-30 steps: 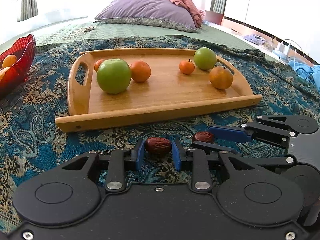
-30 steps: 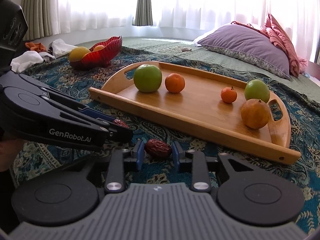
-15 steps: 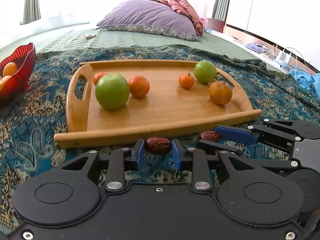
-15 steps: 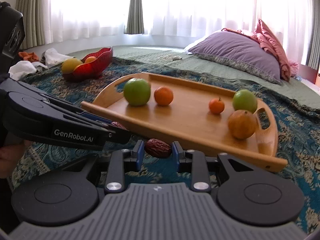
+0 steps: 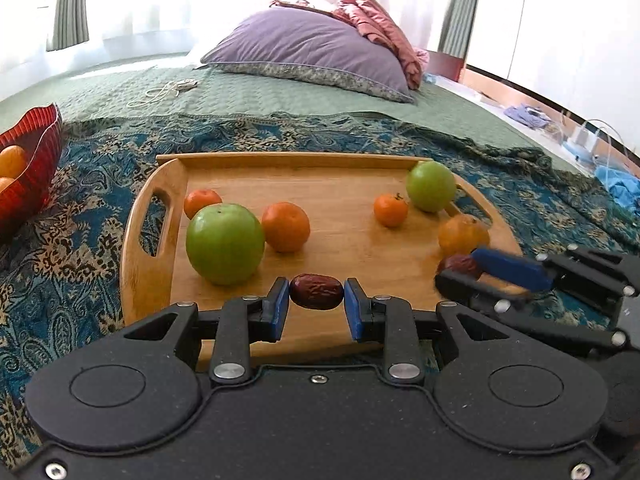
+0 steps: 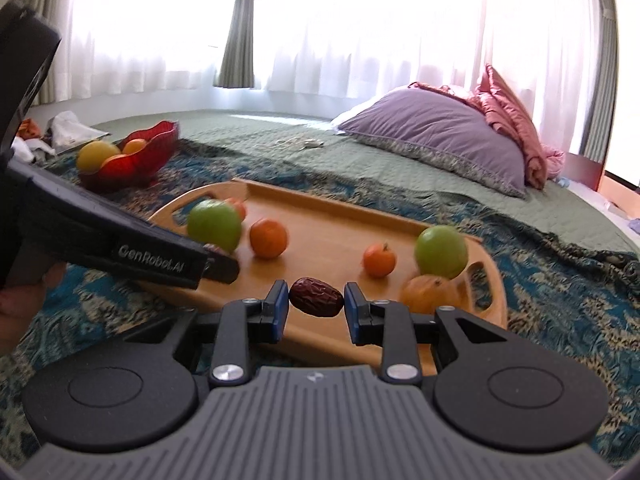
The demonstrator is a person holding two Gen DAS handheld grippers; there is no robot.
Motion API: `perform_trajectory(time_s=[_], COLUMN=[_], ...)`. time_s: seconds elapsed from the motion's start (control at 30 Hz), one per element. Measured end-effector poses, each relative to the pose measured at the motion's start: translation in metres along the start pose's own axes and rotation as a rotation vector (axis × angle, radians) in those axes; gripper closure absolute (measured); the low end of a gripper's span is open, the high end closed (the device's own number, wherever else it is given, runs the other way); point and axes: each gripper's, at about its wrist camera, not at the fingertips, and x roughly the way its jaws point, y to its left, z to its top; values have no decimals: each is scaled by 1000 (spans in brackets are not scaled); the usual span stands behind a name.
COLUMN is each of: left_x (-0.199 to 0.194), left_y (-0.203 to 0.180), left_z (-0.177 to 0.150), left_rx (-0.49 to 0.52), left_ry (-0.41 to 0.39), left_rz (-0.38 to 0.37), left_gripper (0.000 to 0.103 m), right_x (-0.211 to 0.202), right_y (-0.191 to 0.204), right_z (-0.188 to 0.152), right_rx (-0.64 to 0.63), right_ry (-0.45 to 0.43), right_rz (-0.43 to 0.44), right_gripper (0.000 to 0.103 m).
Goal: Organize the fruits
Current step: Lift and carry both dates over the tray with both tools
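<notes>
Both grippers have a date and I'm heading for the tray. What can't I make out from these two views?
- Left wrist view: red bowl is cut off by the left edge, so its contents stay uncounted.
- Left wrist view: small orange is partly hidden behind big green apple.
- Right wrist view: left gripper's date is nearly hidden by its fingers.

A bedroom in a home: the whole scene is laid out on a wide bed covered by a green quilted bedspread (image 5: 280, 96), with a teal paisley-patterned throw (image 5: 80, 240) spread over its near part. A plump purple pillow with a patterned border (image 6: 436, 136) and a crumpled pink quilt (image 6: 516, 128) lie at the head. Sheer white curtains (image 6: 360, 28) with grey-green drapes (image 6: 238, 28) hang over a bright window behind. A wooden serving tray with cut-out handles (image 5: 152, 248) and a red ribbed glass fruit bowl (image 6: 152, 152) sit on the throw, and loose clothes (image 5: 528, 114) lie on the floor beside the bed
</notes>
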Motion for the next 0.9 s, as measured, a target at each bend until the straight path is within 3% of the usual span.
perform_trajectory(time_s=[0.9], left_x=[53], left_y=[-4], left_z=[2], left_rx=[-6], left_ry=[6], left_rz=[60], left_gripper=[75], right_x=[59], right_y=[-25], right_z=[4], right_rx=[97], right_ry=[54], right_rz=[-84], right_gripper=[68])
